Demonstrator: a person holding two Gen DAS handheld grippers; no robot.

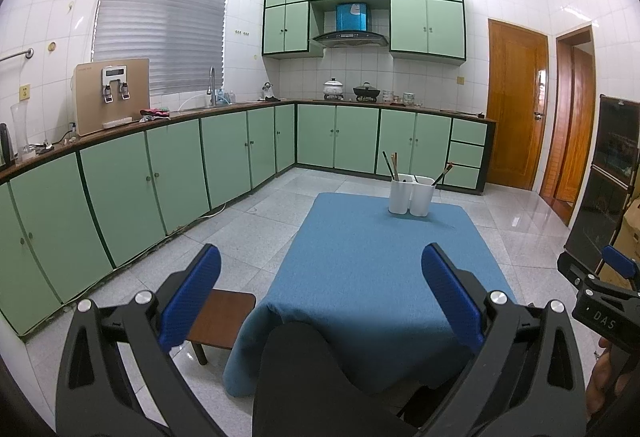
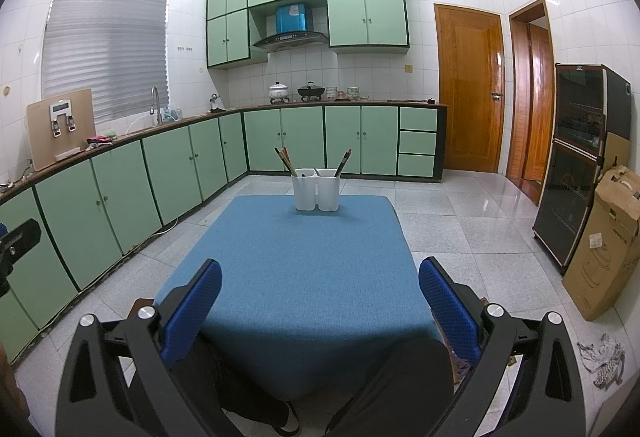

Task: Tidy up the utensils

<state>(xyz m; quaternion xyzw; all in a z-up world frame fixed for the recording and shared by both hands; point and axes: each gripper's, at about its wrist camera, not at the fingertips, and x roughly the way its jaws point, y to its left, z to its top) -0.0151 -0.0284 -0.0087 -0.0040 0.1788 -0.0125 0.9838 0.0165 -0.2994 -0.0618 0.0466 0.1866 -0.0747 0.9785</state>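
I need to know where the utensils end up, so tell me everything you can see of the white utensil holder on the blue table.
The white two-compartment utensil holder looks like smooth plastic, two rounded cups joined side by side. It stands upright on the far end of the blue cloth-covered table, with nothing else touching it. Dark and wooden chopstick-like sticks lean out of the left cup, and another few lean from the right. Both claws are open and well short of it.
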